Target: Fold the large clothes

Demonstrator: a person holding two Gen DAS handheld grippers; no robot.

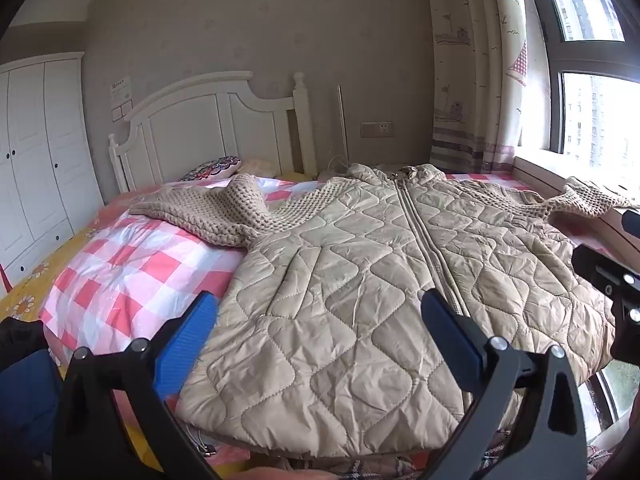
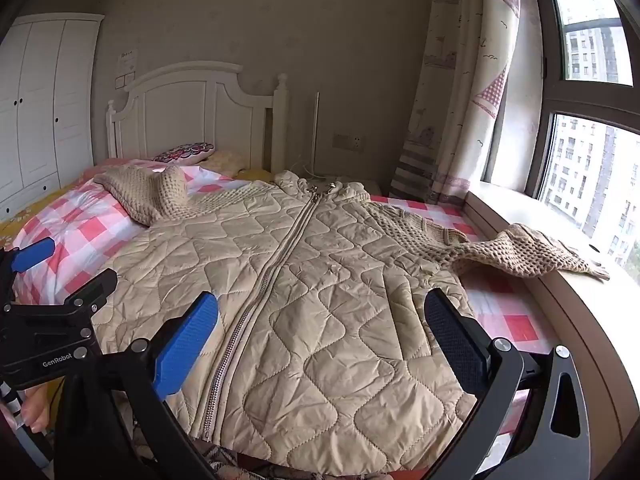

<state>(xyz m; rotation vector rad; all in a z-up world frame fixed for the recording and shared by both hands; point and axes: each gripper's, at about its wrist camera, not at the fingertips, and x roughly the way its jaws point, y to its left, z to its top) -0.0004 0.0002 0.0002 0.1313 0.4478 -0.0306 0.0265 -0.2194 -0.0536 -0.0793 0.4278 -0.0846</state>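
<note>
step: pretty much the start, judging by the layout. Nothing folded yet, jacket [image 1: 360,280] spread flat, front up, zipped.
jacket spot: on the bed [image 1: 132,280], over the pink checked sheet, hem nearest the cameras, hood up toward the headboard [image 1: 208,120].
left tool [image 1: 320,334]: wide open, nothing between the blue pads, hovering over the hem on the jacket's left half, angled down a bit.
right tool [image 2: 322,336]: also wide open and empty, over the hem on the right half, just right of the zipper [image 2: 272,280].
sleeves: both knit. Left sleeve [image 1: 208,212] flopped out across the sheet with a hump in it; right sleeve [image 2: 532,252] draped off the bed onto the windowsill [image 2: 580,320].
next move (guess): probably sleeves first. Reach out to each cuff, pinch, bring inward across the quilted front. Right one needs lifting clear of the sill ledge rather than dragging.
grip note: knit looks chunky and stretchy, so a solid bite probably helps; quilted shell looks slippery.
edges: sill right beside the jacket's right side, tight there. Near hem hanging at the bed's front edge, could slide off if tugged toward the cameras.
open room: loads of bare sheet on the left, fine for swinging that sleeve over.
crowding: both tools close side by side at the hem, worth spreading apart.
</note>
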